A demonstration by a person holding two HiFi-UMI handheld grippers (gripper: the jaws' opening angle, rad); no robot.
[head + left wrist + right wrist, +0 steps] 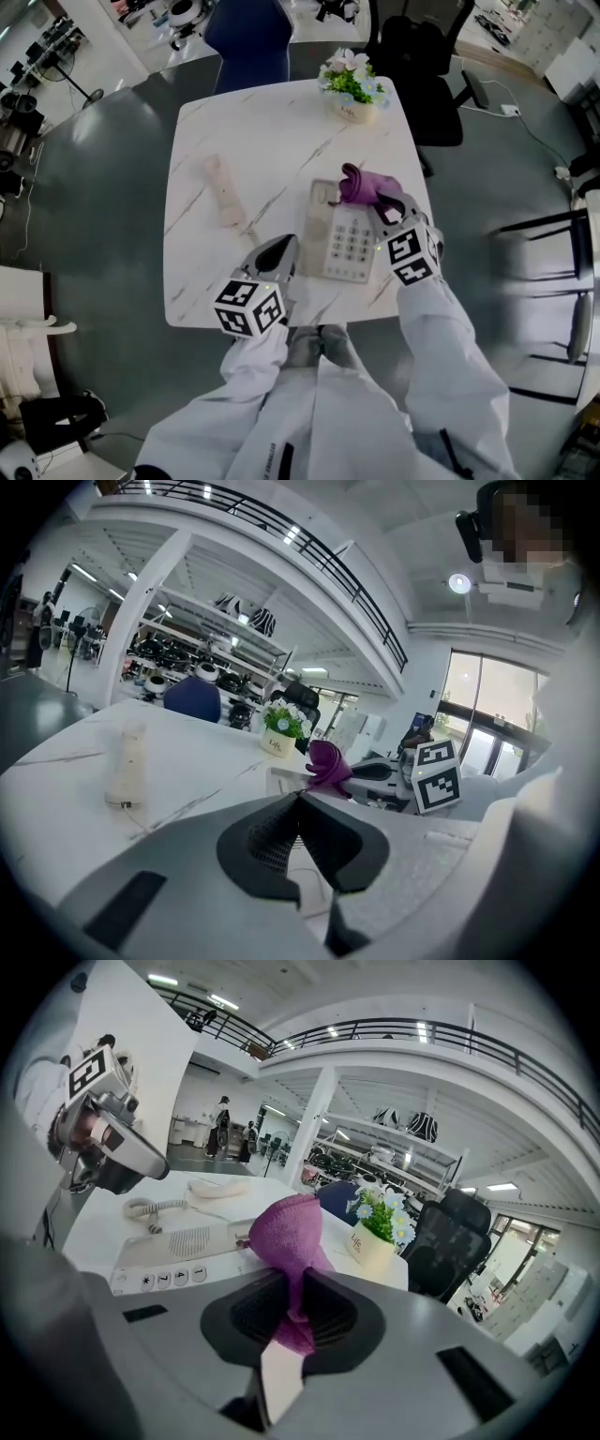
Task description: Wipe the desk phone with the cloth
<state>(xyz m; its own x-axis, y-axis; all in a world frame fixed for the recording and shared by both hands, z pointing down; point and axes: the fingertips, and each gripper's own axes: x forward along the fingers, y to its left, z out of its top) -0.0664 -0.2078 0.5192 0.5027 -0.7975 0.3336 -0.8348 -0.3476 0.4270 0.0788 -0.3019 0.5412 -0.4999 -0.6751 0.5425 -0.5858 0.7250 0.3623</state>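
Observation:
The grey desk phone [339,234] lies on the white marble table [206,272], its cradle bare. Its cream handset [225,192] rests off to the left, joined by a coiled cord [150,1208]. My right gripper [382,204] is shut on a bunched purple cloth [364,185] over the phone's upper right part; the right gripper view shows the cloth [286,1237] standing up from the jaws above the phone [183,1246]. My left gripper [284,248] is at the phone's lower left edge, shut with nothing between its jaws [300,803]. Whether it touches the phone is unclear.
A small pot of flowers [352,89] stands at the table's far edge. A blue chair [248,42] and a black office chair [422,56] are behind the table, and a black frame chair [553,281] stands to the right.

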